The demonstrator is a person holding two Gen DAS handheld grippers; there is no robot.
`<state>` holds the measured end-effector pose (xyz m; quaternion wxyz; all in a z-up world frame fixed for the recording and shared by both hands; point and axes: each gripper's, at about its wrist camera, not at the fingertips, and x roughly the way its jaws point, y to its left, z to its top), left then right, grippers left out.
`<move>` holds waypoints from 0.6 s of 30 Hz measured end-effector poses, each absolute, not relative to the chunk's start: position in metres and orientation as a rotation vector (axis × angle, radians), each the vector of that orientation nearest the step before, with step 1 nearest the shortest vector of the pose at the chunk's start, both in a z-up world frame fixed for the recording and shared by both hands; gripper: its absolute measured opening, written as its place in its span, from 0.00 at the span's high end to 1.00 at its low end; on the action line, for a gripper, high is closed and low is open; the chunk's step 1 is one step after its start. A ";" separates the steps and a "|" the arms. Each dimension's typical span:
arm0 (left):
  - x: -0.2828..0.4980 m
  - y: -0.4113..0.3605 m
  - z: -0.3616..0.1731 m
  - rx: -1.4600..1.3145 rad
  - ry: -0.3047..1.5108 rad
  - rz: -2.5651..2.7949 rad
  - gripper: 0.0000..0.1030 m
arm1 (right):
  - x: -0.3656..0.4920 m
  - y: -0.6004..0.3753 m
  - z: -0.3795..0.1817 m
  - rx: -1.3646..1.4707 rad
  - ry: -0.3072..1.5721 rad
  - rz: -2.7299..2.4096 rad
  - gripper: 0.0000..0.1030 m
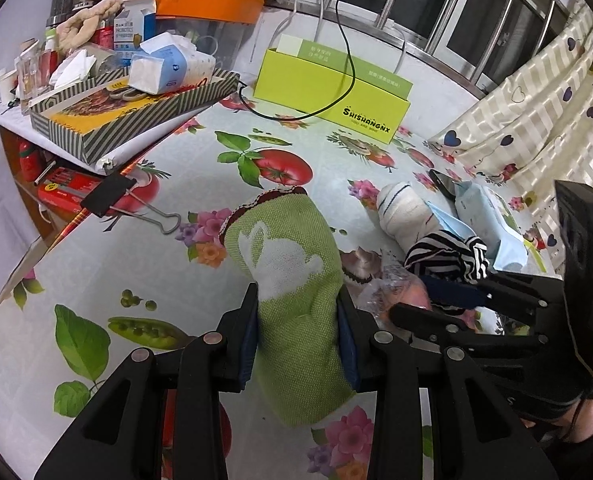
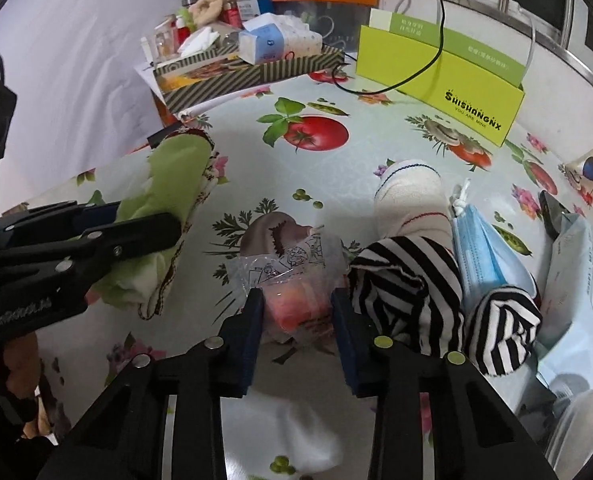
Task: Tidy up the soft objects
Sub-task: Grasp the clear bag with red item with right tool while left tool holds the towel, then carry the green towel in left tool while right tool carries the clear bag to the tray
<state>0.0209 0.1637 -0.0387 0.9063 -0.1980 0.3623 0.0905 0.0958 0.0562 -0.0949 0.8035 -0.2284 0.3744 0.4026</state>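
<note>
The left tongs (image 1: 298,336) pinch a green sock (image 1: 292,280) across its middle, holding it over the floral desk (image 1: 176,272); the right tongs (image 2: 296,320) stand astride a clear plastic packet (image 2: 292,280) with something pink and orange inside, their pads at its sides, and I judge them pressed onto it, though how firmly is hard to tell.

The risks as I judge them: the packet's film is slick and crinkled, so it may squirt out of the pads or be caught by the wrapper alone; the striped sock (image 2: 408,280) lies touching the packet's right side and could be dragged along; the green sock is gripped mid-length, so both ends hang free and may sag or snag on the pile.

The green sock's long axis runs away from the left wrist camera, along the tongs, its dark-trimmed cuff pointing toward the far side of the desk and the other end toward the camera; the packet has no clear long axis.
</note>
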 end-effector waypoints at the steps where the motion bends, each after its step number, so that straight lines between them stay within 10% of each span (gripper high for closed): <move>1: 0.020 0.163 -0.038 -0.408 0.745 0.188 0.65 | 0.094 0.055 -0.093 -0.489 0.797 0.864 0.70; 18: 0.011 0.119 0.000 -0.333 0.693 0.122 0.65 | 0.053 -0.010 -0.036 -0.340 0.654 0.850 0.70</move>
